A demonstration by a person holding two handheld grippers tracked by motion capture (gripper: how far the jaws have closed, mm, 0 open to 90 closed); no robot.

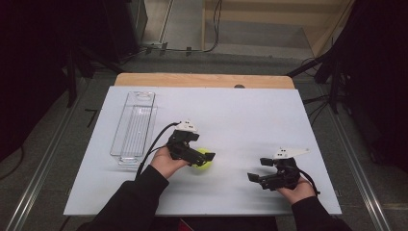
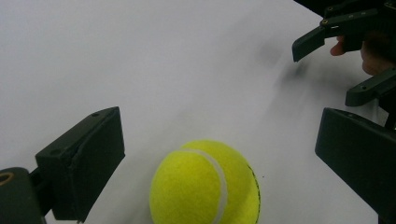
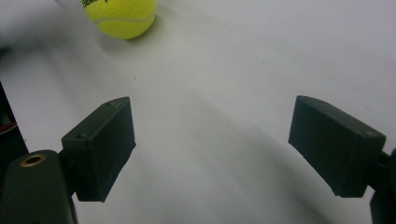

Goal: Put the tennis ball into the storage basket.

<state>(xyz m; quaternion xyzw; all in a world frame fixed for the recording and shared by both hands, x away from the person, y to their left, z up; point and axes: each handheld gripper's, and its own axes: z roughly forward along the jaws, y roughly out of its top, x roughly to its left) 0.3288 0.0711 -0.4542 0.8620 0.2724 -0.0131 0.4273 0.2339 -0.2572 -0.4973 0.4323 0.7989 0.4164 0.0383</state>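
Observation:
A yellow-green tennis ball [image 1: 202, 162] lies on the white table [image 1: 231, 120], left of centre. My left gripper [image 1: 205, 157] reaches over it from the left. In the left gripper view the ball [image 2: 205, 184] sits between the two black jaws of the left gripper [image 2: 222, 140], which is open, with a gap on each side of the ball. My right gripper [image 1: 257, 169] rests near the front right of the table, open with nothing between its jaws [image 3: 212, 135]. From there the ball [image 3: 121, 16] shows farther off. The right gripper [image 2: 329, 70] also appears beyond the ball.
A clear plastic tray [image 1: 134, 125] lies lengthwise on the left part of the table, behind the left hand. A wooden edge [image 1: 202, 80] runs along the table's far side. Dark stands and cables surround the table on the floor.

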